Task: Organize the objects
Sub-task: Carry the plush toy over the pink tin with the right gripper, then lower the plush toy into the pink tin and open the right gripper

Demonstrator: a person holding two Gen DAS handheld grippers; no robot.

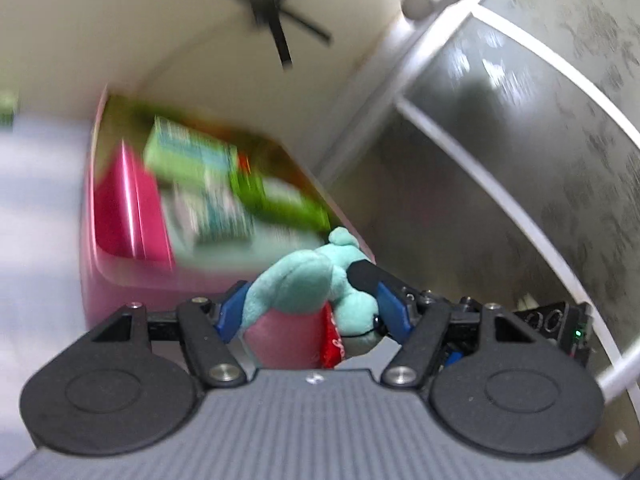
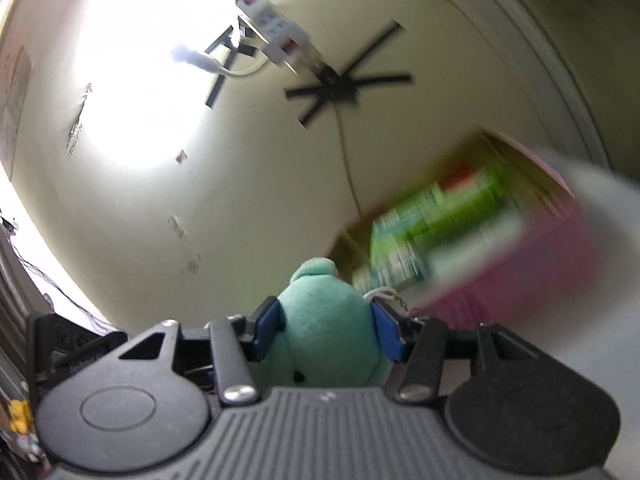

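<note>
Teal plush toy [image 1: 304, 280] clamped between left gripper [image 1: 316, 308] pads, right gripper [image 2: 326, 330] likewise

Pale lavender-white surface [image 1: 36, 184], heavily blurred; kind of support cannot tell. Pink bin [image 1: 120, 280] rests directly on it, near cream wall. Same surface [image 2: 600, 216] seen at right edge in right wrist view, pink bin [image 2: 532, 264] beside it. Nothing else discernible directly on surface.

My jaws' blue pads [image 1: 394, 312] look smooth, matt plastic. The fuzzy mint-green cloth plush toy [image 1: 304, 280] sits against a glossy pink plastic bin [image 1: 120, 216].
</note>
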